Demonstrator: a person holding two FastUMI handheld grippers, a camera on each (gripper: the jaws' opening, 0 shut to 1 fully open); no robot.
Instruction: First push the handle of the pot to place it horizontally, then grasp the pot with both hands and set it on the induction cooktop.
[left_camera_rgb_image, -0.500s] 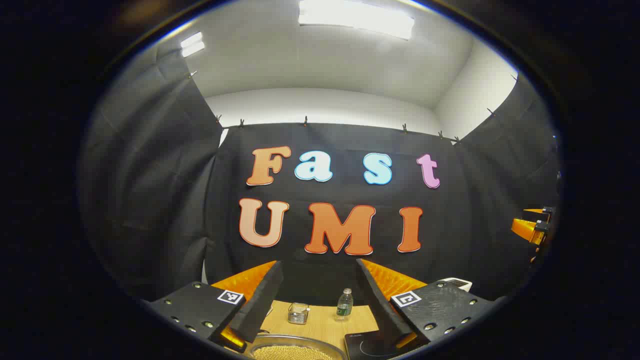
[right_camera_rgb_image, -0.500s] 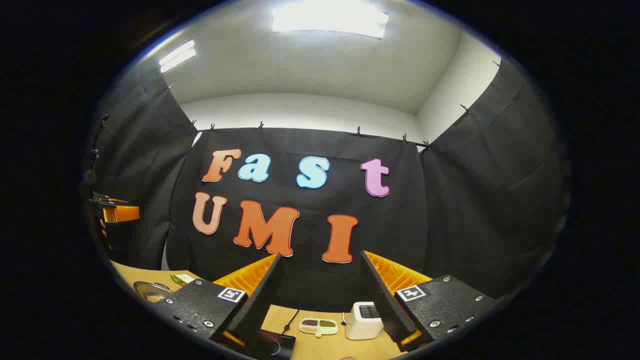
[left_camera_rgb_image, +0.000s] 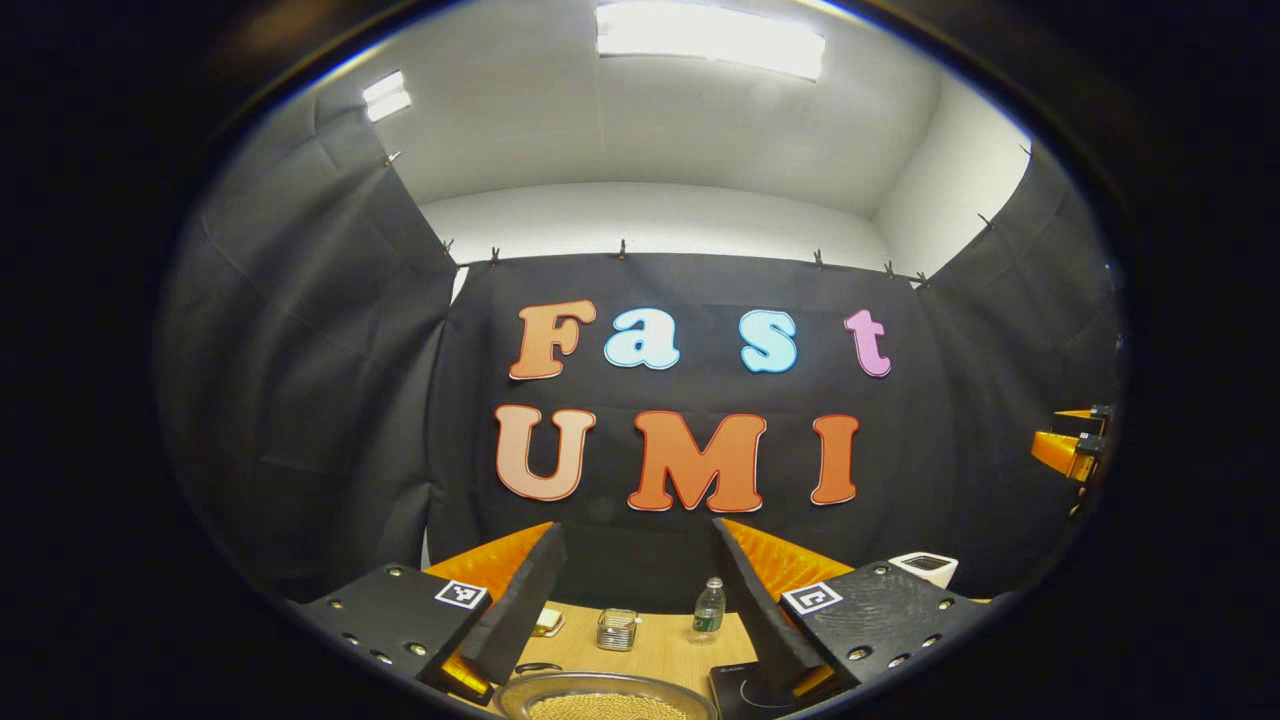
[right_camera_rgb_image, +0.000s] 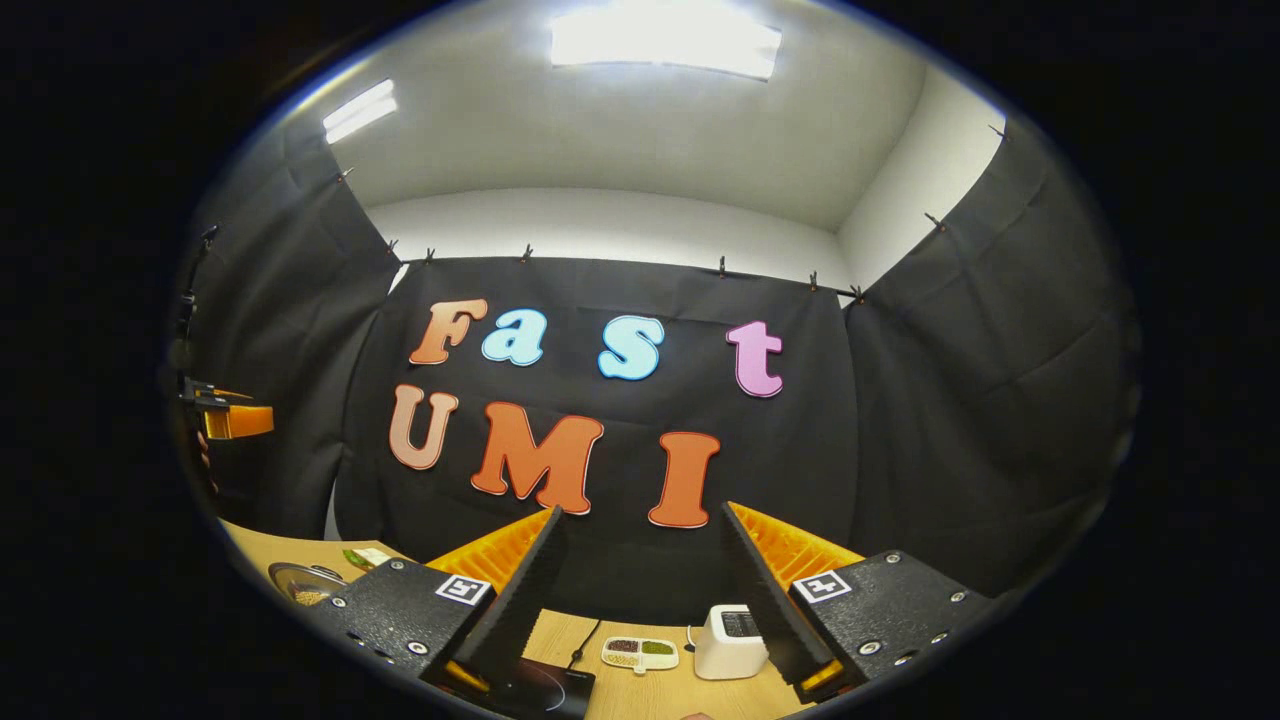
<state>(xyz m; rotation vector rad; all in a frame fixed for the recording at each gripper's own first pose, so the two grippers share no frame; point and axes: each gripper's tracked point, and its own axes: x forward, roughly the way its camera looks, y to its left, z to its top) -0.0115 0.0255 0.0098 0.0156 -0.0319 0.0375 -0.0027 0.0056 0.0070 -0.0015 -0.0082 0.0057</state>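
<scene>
Steel pot (left_camera_rgb_image: 605, 697) (round-rimmed) brims with yellowish grains.

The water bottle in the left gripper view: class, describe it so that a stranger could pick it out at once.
Start at the wooden table below the black cloth wall. Toward its far edge, between the left hand-held gripper's two fingers, stands a small clear water bottle. It is upright with a green label, taller and slimmer than the squat glass jar to its left.

a water bottle (left_camera_rgb_image: 708, 608), a small glass jar (left_camera_rgb_image: 617, 629), a white toaster (right_camera_rgb_image: 731, 640) and a divided snack tray (right_camera_rgb_image: 640, 652) on the wooden table (left_camera_rgb_image: 660, 645)
</scene>
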